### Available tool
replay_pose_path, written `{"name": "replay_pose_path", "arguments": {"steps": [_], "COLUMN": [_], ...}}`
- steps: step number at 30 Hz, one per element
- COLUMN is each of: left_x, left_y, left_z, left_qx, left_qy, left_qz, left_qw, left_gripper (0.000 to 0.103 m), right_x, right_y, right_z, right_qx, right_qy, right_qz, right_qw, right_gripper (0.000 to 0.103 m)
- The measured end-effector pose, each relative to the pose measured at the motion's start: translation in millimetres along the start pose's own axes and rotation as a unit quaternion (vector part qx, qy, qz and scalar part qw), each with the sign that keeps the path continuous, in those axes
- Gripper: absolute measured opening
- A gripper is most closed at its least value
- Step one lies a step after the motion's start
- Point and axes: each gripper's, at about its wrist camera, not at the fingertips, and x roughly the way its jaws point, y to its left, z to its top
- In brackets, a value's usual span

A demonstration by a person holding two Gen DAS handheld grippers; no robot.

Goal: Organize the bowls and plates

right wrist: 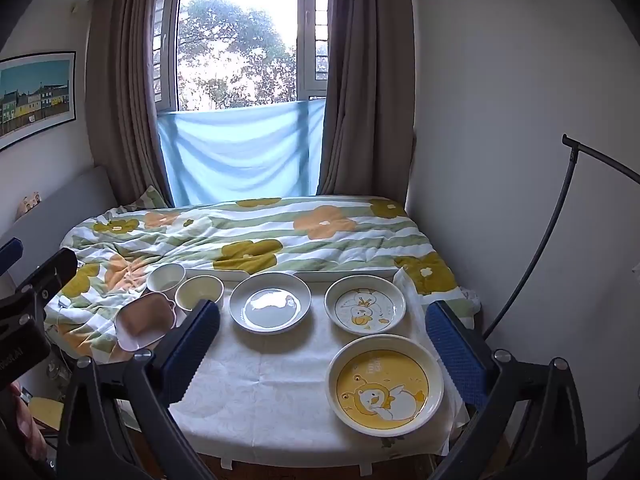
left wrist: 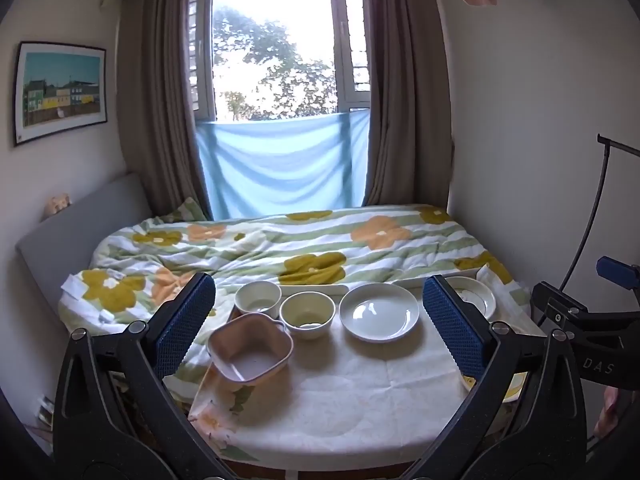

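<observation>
On the white-clothed table [right wrist: 264,396] stand two cream round bowls [left wrist: 258,299] [left wrist: 307,314], a pink square bowl [left wrist: 250,346] at the left edge, a plain white plate [left wrist: 379,312], a white duck plate [right wrist: 365,309] and a yellow duck plate [right wrist: 385,385]. In the right wrist view the bowls [right wrist: 166,277] [right wrist: 199,292], the pink bowl [right wrist: 145,320] and the plain plate [right wrist: 270,302] show too. My left gripper [left wrist: 320,312] is open and empty above the near table. My right gripper [right wrist: 322,340] is open and empty, above the plates.
A bed with a flowered duvet [left wrist: 280,248] lies right behind the table. A white tray edge [right wrist: 344,274] lies at the table's back. A black lamp stand [right wrist: 560,220] curves at the right. Walls close in left and right.
</observation>
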Motion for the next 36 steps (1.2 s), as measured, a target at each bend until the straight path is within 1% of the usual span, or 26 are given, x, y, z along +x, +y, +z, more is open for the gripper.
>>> {"name": "replay_pose_path", "arguments": {"steps": [17,18,36], "left_x": [4,5,5], "left_y": [1,0,0], "left_z": [0,0,-1], "left_qx": [0.001,0.001,0.001], "left_qy": [0.005,0.005,0.006], "left_qz": [-0.002,-0.003,-0.003], "left_qw": [1.0,1.0,1.0], "left_gripper": [0.103,0.103,0.103], "right_x": [2,5,9], "right_y": [3,5,9], "right_z": [0,-5,-10], "right_qx": [-0.003,-0.003,-0.003], "right_qy": [0.003,0.003,0.005], "right_qz": [-0.002,-0.003,0.0], "right_qw": [1.0,1.0,1.0], "right_gripper": [0.103,0.103,0.103]}}
